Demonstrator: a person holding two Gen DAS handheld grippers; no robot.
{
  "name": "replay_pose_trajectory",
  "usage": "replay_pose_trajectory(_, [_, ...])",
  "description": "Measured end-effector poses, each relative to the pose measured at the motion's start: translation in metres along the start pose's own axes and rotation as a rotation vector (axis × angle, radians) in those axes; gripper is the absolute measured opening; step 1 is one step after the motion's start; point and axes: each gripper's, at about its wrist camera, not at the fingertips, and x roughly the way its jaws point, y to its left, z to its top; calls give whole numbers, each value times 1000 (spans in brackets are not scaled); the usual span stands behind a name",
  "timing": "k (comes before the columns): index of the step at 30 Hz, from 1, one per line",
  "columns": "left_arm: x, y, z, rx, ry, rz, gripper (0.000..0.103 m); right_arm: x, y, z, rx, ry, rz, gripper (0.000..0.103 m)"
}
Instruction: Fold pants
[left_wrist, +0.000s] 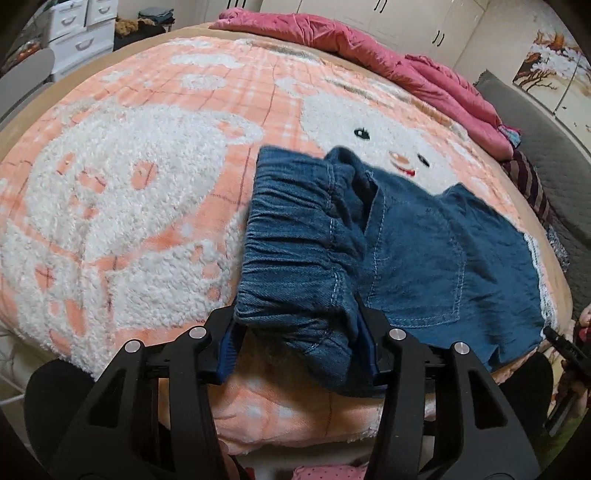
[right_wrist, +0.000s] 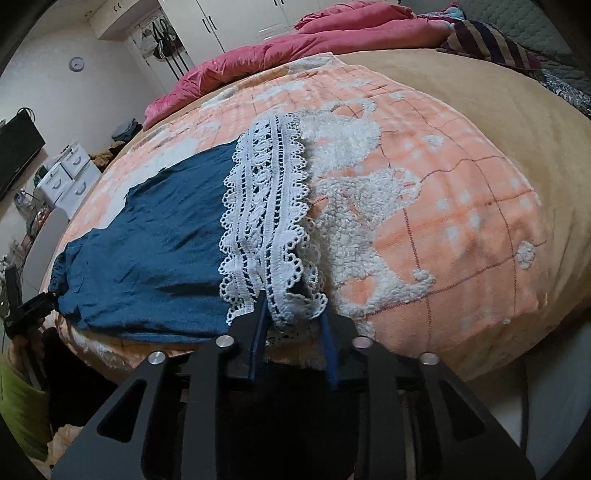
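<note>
Your left gripper (left_wrist: 301, 343) has its jaws clamped on the gathered elastic waistband of the denim pants (left_wrist: 413, 258), which spread away toward two o'clock across the peach-and-white fleece blanket (left_wrist: 122, 206). Your right gripper (right_wrist: 293, 332) has its jaws around the white lace hem (right_wrist: 266, 206) at the near bed edge; whether they pinch it, you cannot tell. A pink duvet (right_wrist: 295, 48) lies bunched at twelve o'clock.
</note>
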Motion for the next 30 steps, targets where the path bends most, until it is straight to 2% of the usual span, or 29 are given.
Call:
replay_pose_trajectory(3, [-13, 0, 4, 2, -37, -8, 39, 0, 0, 0, -3, 5, -11, 38])
replay_pose_trajectory(7, [-7, 7, 6, 10, -5, 0, 37, 2, 1, 1, 9, 8, -18, 46])
replay_pose_trajectory(12, [-6, 9, 5, 10, -8, 10, 46, -13, 3, 6, 18, -34, -25, 51])
replay_pose_trajectory(14, [-9, 7, 5, 21, -12, 6, 47, -27, 8, 12, -2, -73, -27, 57])
replay_pose_trajectory(16, [-18, 4, 4, 36, -18, 17, 53, -36, 18, 16, -47, -101, -37, 60])
replay_pose_trajectory(18, [-35, 1, 5, 51, -48, 45, 65, -39, 29, 19, -81, -111, -32, 60])
replay_pose_trajectory(20, [-56, -3, 10, 69, -103, 108, 67, -38, 44, 22, -122, -116, -9, 60])
replay_pose_trajectory(22, [-76, -11, 14, 94, -168, 138, 67, -33, 60, 25, -167, -114, 23, 60])
replay_pose_trajectory(24, [-89, -28, 18, 130, -208, 112, 67, -26, 76, 26, -199, -105, 40, 61])
replay_pose_trajectory(26, [-89, -53, 19, 182, -214, 47, 67, -17, 87, 29, -217, -91, 58, 61])
replay_pose_trajectory(30, [-58, -104, 16, 279, -147, -66, 67, -2, 104, 31, -244, -59, 79, 61])
